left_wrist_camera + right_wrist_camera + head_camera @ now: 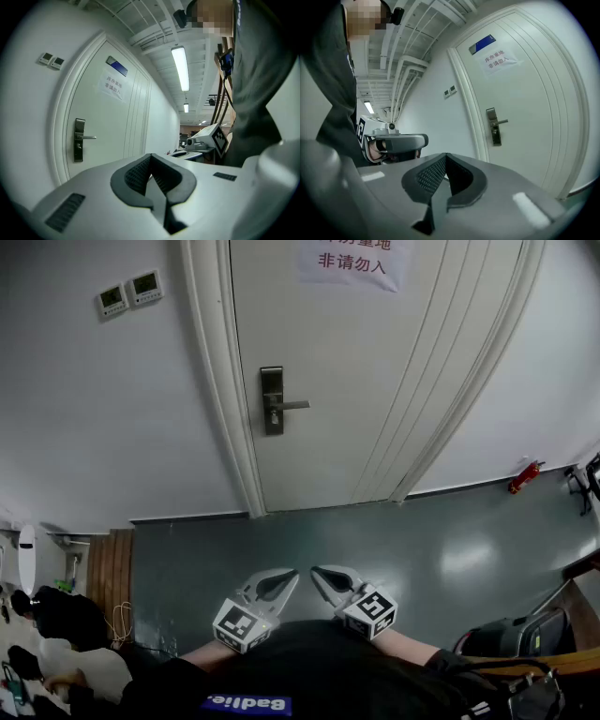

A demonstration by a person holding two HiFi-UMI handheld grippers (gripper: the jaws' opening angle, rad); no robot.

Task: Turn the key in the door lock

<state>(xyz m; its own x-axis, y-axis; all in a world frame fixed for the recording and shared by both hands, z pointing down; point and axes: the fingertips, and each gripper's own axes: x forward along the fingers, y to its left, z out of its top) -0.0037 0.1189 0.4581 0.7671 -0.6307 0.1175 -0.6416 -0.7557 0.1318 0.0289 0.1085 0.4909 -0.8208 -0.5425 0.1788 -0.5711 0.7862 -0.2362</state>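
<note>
both grippers are hanging at bottom centre of head view, well apart from the door [328,381]. left gripper [292,576]: jaws pressed together, nothing btwn them. right gripper [316,572]: same, tips meeting, empty. lock plate [272,399] is sitting upper centre of head view w/ lever [292,406] pointing right. a small nub just under the lever is prob. the key [273,417], too small to confirm. judging handling: key is likely being a small, light, stiff metal piece w/ smooth faces, so slippy. best hold looks like a firm pinch across the flat faces of its head, pads square on, not on the shank. the lock is prob. going to resist the turn, so twist should be running along the keyhole axis; side load is risking a bent key or a slip-off. jaws are needing to open first. views: head view alone is giving both grippers vs. door in one shot, plus wall controllers [129,293] upper left. left gripper view is showing the ribbed pads [138,171] closed and a blue sign [117,66] above the paper notice [114,87], which head view is cutting off at its top edge. right gripper view is putting the plate right of centre.
</note>
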